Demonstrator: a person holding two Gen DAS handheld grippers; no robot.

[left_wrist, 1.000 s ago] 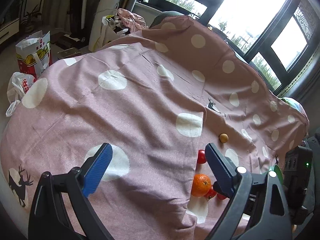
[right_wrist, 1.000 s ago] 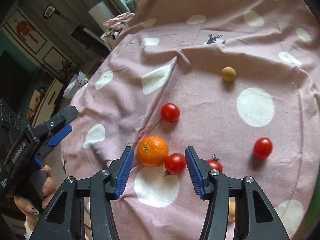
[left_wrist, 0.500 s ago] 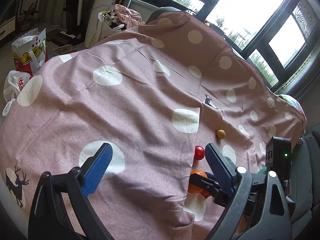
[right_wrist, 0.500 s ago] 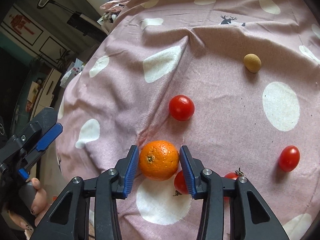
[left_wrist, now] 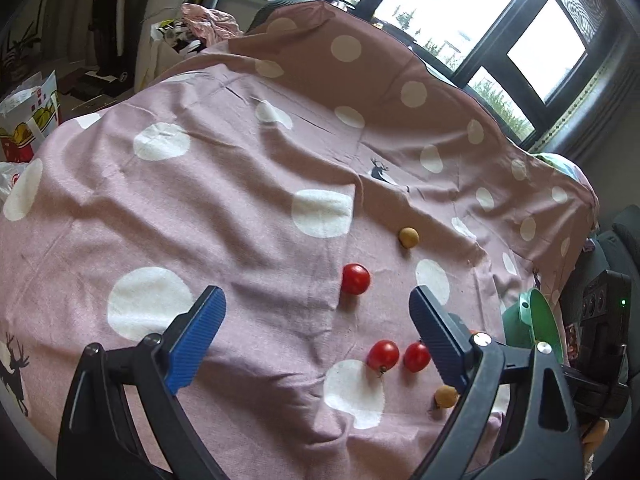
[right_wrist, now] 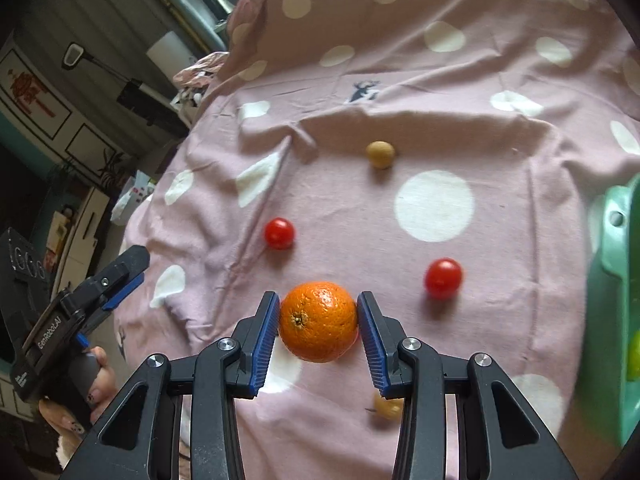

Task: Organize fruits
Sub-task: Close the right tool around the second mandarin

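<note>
left wrist: left tongs spread wide above pink dotted cloth; three cherry tomatoes and two tan fruits lie loose on it; green bowl at right edge, contents hidden | right wrist: right tongs clamp the orange, raised over the cloth; green bowl at right holds something yellow-green

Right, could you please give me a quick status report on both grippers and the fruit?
Right gripper shut on orange, raised above the cloth. Left gripper open, empty. Cherry tomatoes loose on cloth. Green bowl at right, path looks clear.
</note>
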